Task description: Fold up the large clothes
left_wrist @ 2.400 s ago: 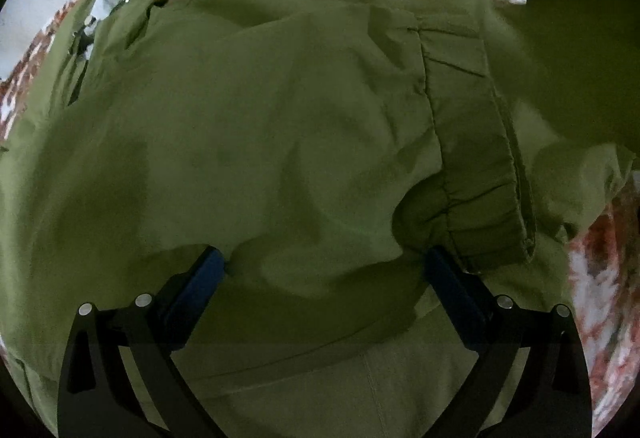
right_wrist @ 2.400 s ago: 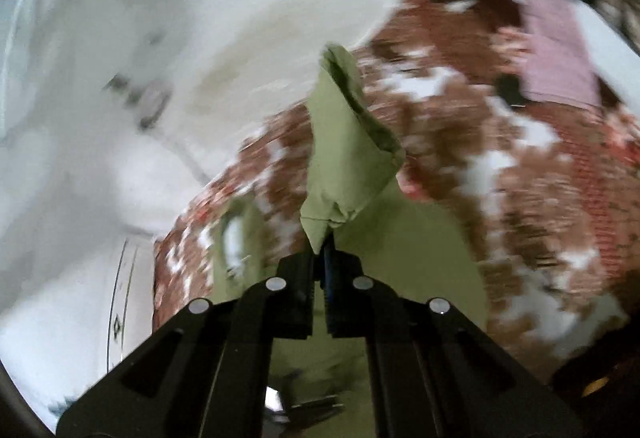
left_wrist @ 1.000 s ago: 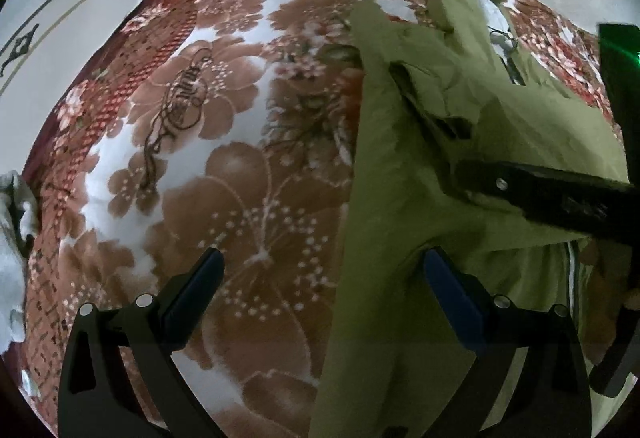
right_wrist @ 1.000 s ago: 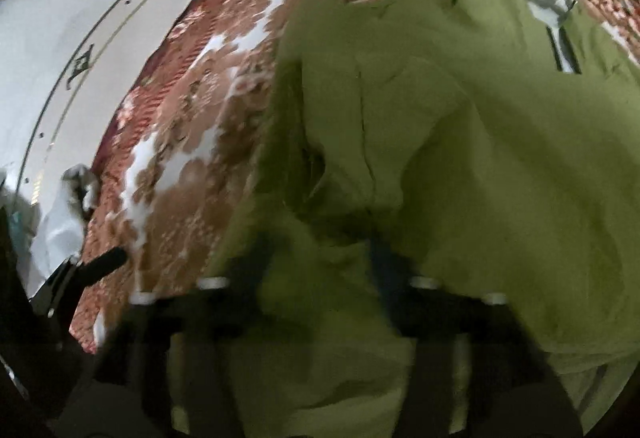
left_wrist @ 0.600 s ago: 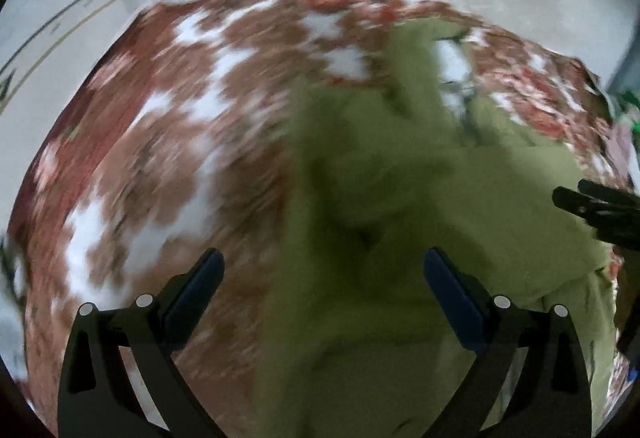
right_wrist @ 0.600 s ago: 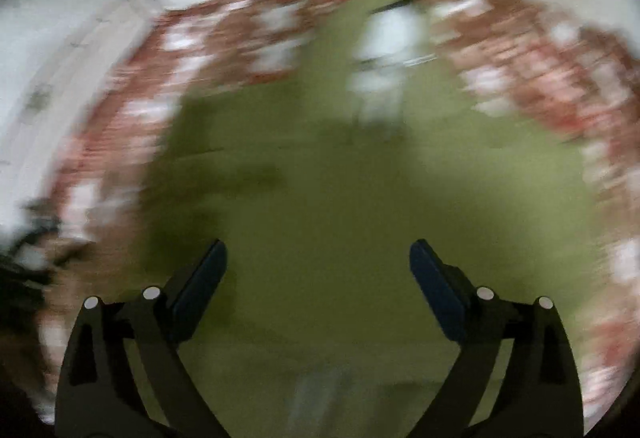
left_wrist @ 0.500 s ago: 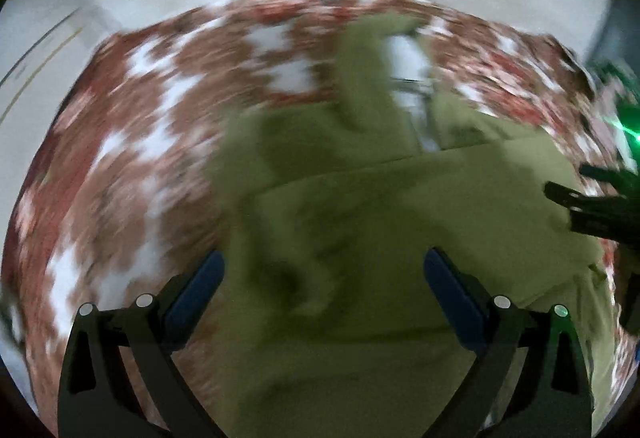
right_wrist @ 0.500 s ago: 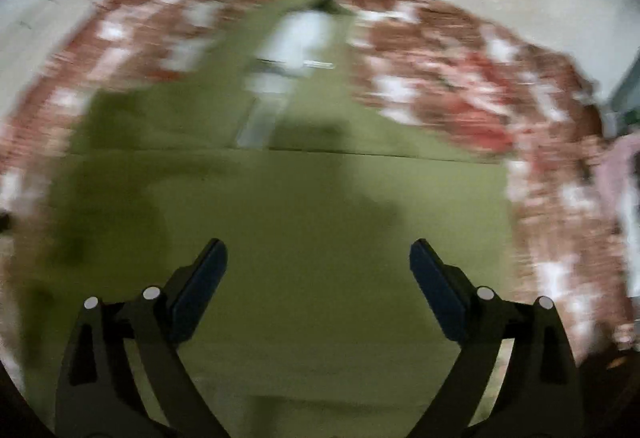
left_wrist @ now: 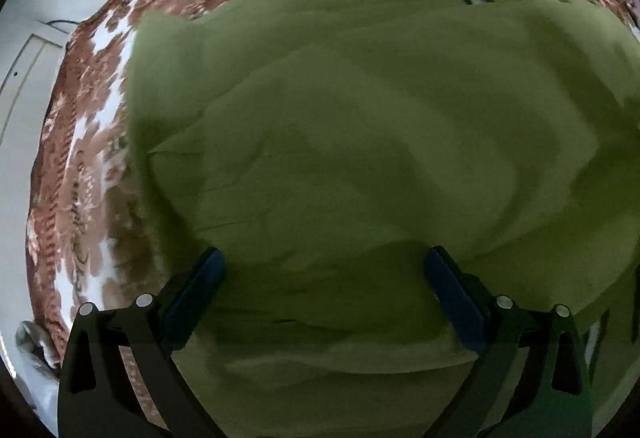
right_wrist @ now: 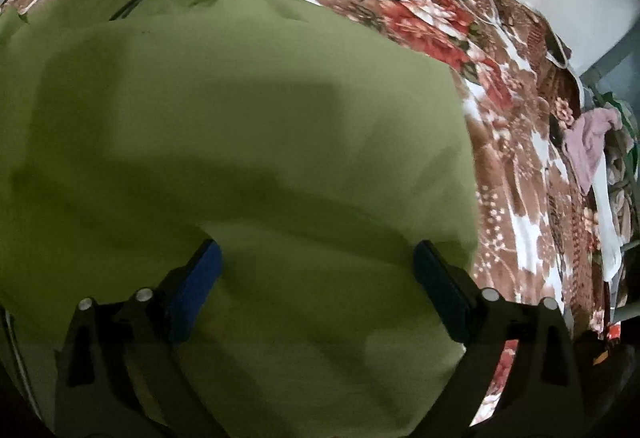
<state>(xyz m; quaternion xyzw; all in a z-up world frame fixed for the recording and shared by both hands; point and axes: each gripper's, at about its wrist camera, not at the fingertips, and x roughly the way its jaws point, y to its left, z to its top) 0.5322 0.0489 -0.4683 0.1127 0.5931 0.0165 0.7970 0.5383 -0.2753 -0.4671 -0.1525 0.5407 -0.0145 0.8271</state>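
The green garment [left_wrist: 360,142] was found spread on the flowered blanket [right_wrist: 500,110], its zipper end farthest from both tongs. The left gripper [left_wrist: 322,270] was held apart, nothing pinched. The right gripper [right_wrist: 316,262] was still opening, cloth beneath but ungripped. A fold appeared just laid; a fresh edge would need pinching next. Pink clothing [right_wrist: 588,142] was noted beyond the blanket, obstructing nothing.

A home bedroom: a floral blanket [right_wrist: 420,10] covers the bed, with clothes piled [right_wrist: 592,146] beside it.
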